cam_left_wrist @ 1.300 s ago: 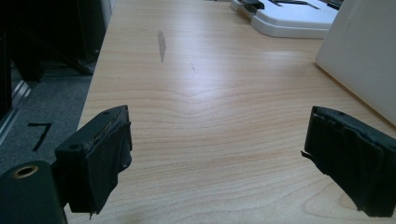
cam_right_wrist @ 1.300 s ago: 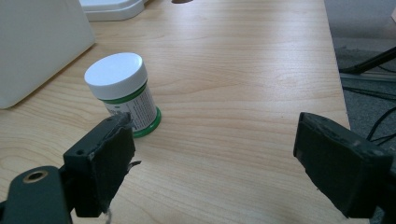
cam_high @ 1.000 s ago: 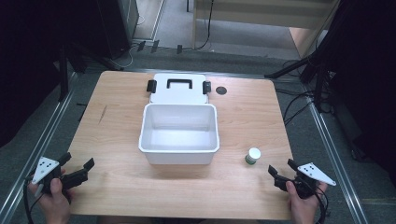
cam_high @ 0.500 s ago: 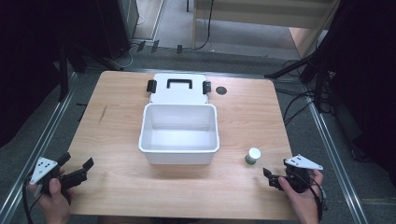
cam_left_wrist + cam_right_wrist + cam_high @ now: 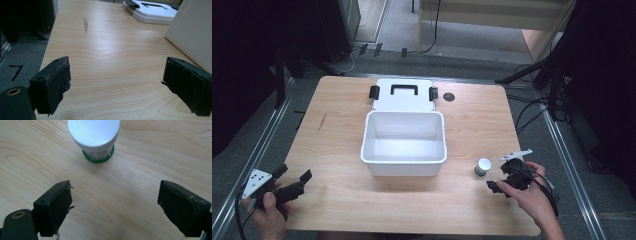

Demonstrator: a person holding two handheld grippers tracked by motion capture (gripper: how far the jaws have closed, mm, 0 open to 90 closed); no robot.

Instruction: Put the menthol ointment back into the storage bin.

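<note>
A small bottle (image 5: pixel 483 166) with a white cap and a green label stands upright on the table, right of an open white box (image 5: pixel 404 159). My right gripper (image 5: pixel 499 177) hovers just right of the bottle, pointing down at the wood. In the right gripper view the bottle (image 5: pixel 94 135) stands ahead of the right gripper (image 5: pixel 113 202). Its jaws are open with nothing between them and have just closed a little. My left gripper (image 5: pixel 293 173) rests open at the table's front left corner. The left gripper (image 5: pixel 115 82) holds nothing.
The box's lid (image 5: pixel 402 95), with a black handle and two black latches, lies flat behind the box. A small dark round disc (image 5: pixel 448 97) sits to the lid's right. In the left gripper view the box wall (image 5: pixel 192 30) and lid (image 5: pixel 152 12) are at the right.
My right gripper has risen and moved left and away from the table's front edge, ending close beside the bottle. The left gripper has stayed put.
</note>
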